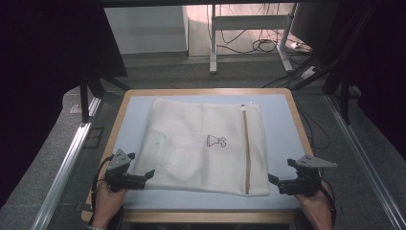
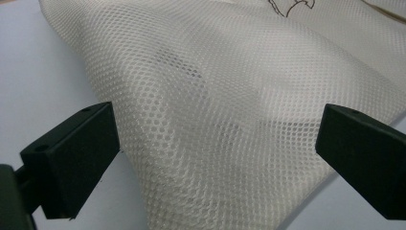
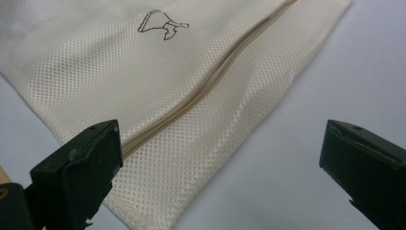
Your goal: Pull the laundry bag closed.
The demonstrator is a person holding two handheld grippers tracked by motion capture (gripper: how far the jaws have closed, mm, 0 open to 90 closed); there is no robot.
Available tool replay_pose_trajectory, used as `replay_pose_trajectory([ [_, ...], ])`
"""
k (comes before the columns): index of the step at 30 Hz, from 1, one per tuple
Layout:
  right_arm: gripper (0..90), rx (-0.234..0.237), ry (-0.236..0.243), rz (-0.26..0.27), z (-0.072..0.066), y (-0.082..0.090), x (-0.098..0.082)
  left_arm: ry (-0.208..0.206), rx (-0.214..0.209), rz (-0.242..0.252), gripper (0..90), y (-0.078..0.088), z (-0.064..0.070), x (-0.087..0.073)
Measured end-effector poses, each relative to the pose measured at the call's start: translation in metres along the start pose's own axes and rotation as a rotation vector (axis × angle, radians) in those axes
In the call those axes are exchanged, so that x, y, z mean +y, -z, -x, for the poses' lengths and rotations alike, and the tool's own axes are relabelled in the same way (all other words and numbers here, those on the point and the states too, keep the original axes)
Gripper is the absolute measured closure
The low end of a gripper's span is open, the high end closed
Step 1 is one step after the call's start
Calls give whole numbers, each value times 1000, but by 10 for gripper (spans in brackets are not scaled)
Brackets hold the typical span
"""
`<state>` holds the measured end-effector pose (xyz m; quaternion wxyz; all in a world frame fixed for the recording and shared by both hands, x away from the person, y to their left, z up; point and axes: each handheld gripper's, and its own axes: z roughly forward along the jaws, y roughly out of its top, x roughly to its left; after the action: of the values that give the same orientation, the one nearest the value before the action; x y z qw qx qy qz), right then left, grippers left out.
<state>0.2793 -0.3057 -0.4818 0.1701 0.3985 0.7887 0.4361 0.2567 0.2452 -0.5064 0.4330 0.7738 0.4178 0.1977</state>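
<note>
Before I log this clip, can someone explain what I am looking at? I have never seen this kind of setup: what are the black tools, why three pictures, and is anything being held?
There is no robot here. A person sits at the table and holds a hand tool in each hand. Each tool has two black fingers that can pinch.

The high view looks down from above the person. The left gripper is at its lower left, the right gripper at its lower right. The other two pictures come from small cameras riding on those tools, looking out between their own fingers.

On the pale blue tabletop lies one cream mesh laundry bag with a zipper and a small printed dress symbol.

Nothing is held. Both grippers stand open: the left faces the bag's near left corner, the right its near right corner by the zipper.
</note>
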Motion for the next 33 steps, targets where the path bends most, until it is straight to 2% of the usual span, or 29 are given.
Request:
replay_pose_trajectory([
  [7,17,23,-3,-5,-4,-2,1,-9,-14,-2,12,-2,4,2],
  [20,22,17,59,-53,-16,-8,3,-25,-11,-15,14,-3,6,2],
  [24,14,11,62,-57,-18,-10,4,-31,-2,-26,14,-4,6,2],
  [27,9,36,43,-56,-20,-11,5,-30,2,-30,14,-5,6,1],
  [29,13,41,58,-65,-23,-11,6,-34,4,-35,14,-5,6,1],
  [31,45,36,79,-82,-26,-12,7,-36,6,-40,14,-5,6,1],
  [33,87,52,103,-102,-31,-13,7,-37,7,-43,14,-6,6,1],
])
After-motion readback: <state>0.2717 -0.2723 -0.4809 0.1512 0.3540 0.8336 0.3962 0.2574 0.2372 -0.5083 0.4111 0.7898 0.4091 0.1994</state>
